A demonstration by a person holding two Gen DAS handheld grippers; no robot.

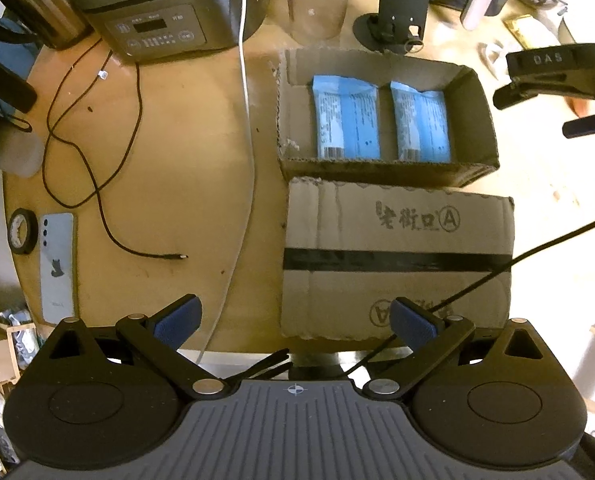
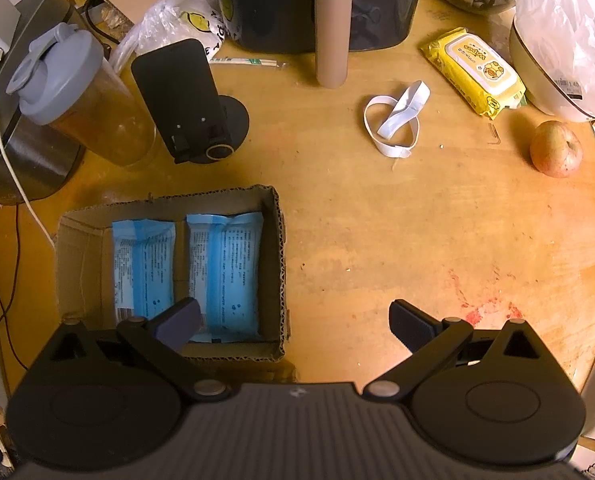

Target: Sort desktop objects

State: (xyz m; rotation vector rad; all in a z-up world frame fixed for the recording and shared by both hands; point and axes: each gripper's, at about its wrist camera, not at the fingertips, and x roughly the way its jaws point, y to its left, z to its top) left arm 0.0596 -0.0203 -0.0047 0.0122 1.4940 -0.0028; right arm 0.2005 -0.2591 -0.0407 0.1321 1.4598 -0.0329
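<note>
With both the left gripper (image 1: 295, 320) and right gripper (image 2: 295, 320) held spread and empty, the yellow wipes pack (image 2: 473, 72) near the desk's far right edge is judged light, soft and slippery, best pinched across its narrow width.

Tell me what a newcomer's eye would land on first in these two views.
Probably the two blue packets lying side by side in the open cardboard box mid-table. Next, the yellow wipes pack and the apple at the table's far right. The left gripper and right gripper both hang empty, jaws wide apart.
</note>
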